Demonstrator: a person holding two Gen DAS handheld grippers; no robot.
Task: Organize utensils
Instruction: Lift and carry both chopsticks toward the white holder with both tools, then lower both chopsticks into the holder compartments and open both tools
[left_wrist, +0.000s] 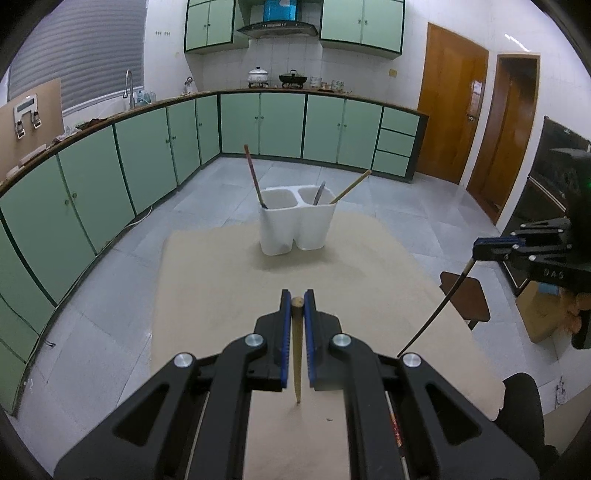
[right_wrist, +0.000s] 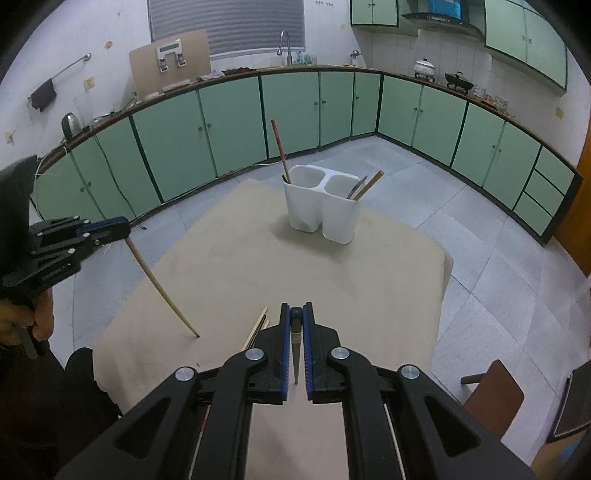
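Tan, matte tabletop (left_wrist: 229, 280) carries one white plastic holder (left_wrist: 297, 225) with two rounded compartments. Left compartment: one reddish-brown chopstick (left_wrist: 254, 177). Right compartment: one grey utensil (left_wrist: 319, 194) and one tan chopstick (left_wrist: 351, 186). Left gripper (left_wrist: 297, 301) is clamped on a tapered wooden chopstick (left_wrist: 296, 350); right gripper (right_wrist: 296, 314) is clamped on a dark chopstick (right_wrist: 295, 354). Several loose chopsticks (right_wrist: 256, 330) lie beside it; exact count cannot be told.

Tan-covered bench (right_wrist: 229, 258); white two-compartment holder (right_wrist: 320, 210) stands toward its far end, loose chopsticks (right_wrist: 256, 330) lie well apart from holder, at near edge.
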